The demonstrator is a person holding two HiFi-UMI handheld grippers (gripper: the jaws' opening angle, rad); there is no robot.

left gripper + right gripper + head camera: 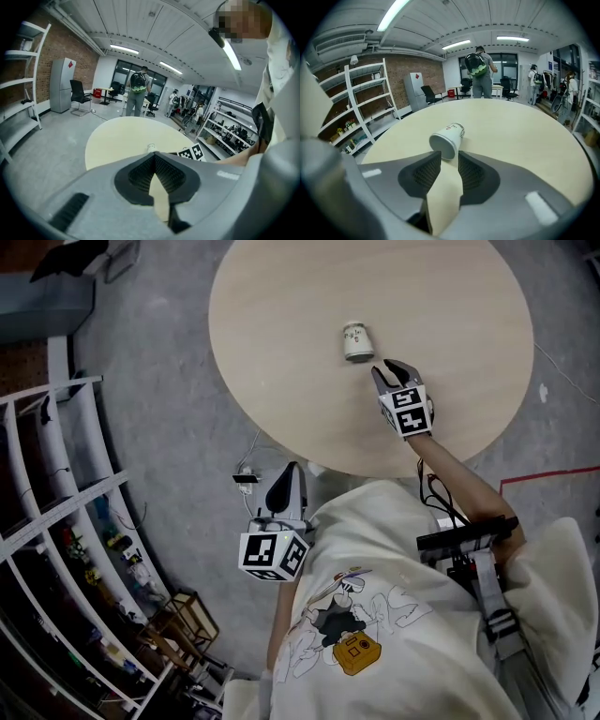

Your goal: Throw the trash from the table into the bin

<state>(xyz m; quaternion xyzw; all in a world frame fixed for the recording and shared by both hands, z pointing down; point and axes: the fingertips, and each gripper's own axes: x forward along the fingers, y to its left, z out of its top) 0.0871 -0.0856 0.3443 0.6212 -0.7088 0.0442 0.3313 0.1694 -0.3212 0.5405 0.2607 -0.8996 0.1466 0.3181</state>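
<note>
Two grippers: right gripper [449, 158] jaws part-open, paper cup [447, 137] lies just ahead, ungripped; left gripper [153, 157] jaws closed, empty.

A cup [357, 341] lies on its side on the counter [281, 324]. Just before it, on the person's side, is the right gripper [389, 371] — the cup ahead of its fingers [423, 174], not between them. The left gripper [289, 479] is off the counter's near edge, with shelves [56, 484] further left.
</note>
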